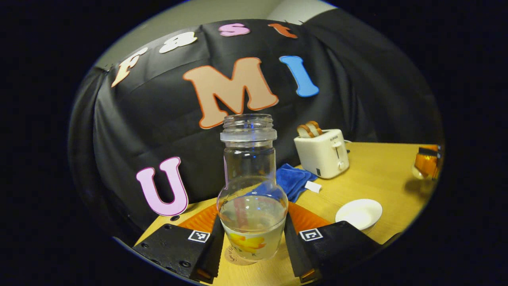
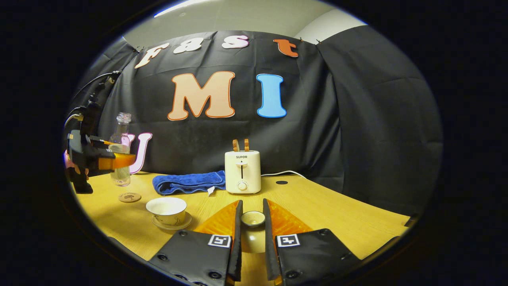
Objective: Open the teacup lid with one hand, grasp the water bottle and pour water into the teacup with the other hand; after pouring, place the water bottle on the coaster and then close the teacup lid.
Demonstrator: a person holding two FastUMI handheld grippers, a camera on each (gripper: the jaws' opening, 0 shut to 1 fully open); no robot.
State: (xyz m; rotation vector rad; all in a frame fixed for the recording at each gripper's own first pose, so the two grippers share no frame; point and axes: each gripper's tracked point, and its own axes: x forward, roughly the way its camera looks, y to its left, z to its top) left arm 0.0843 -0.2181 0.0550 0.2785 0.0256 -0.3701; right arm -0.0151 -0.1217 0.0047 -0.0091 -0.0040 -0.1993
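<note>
In the left gripper view the left gripper is closed on the lower body of the water bottle, one finger pressed to each side; the bottle stands upright, uncapped, clear glass, part full of water, with a yellow print low on its side. Just under its base a round coaster shows on the wooden worktop. In the right gripper view the same bottle hangs in that gripper above the worktop, and the coaster lies just below and in front of it. The teacup sits open on its saucer, near the coaster and to the left of the right gripper. That gripper is closed down on the teacup lid, a small pale piece nipped between its two fingers and held above the worktop. Farther back a blue cloth lies beside a cream toaster with two slices of toast standing up out of it.
</note>
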